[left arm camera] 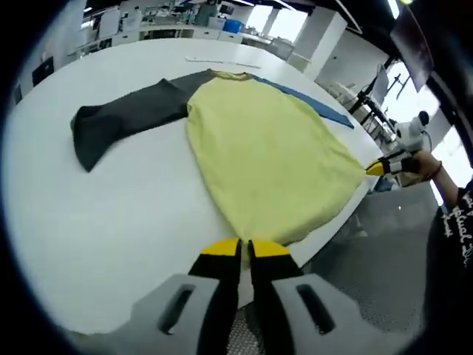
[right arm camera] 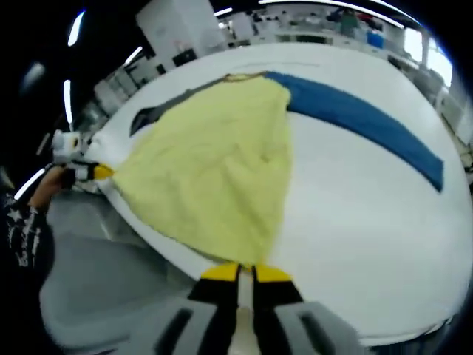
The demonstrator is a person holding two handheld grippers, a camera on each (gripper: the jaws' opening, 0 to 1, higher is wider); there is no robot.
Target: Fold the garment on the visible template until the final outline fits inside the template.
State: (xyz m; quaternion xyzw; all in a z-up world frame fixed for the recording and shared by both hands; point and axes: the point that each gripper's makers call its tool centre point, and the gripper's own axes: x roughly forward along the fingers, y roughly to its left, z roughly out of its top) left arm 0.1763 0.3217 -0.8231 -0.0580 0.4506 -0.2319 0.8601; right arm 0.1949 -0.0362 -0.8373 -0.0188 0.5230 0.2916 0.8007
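White round table (left arm camera: 111, 222) in an open office, desks and windows along the top of both views. Yellow garment (left arm camera: 266, 155) with a dark grey sleeve (left arm camera: 126, 118) lies spread mid-frame in the left gripper view; a blue sleeve (right arm camera: 369, 122) runs to the upper right in the right gripper view. Left gripper (left arm camera: 245, 248), bottom centre, jaws narrow and pinched on the hem at the table edge. Right gripper (right arm camera: 246, 272), bottom centre, jaws also closed on the other hem corner. A hand (left arm camera: 423, 164) at right edge.
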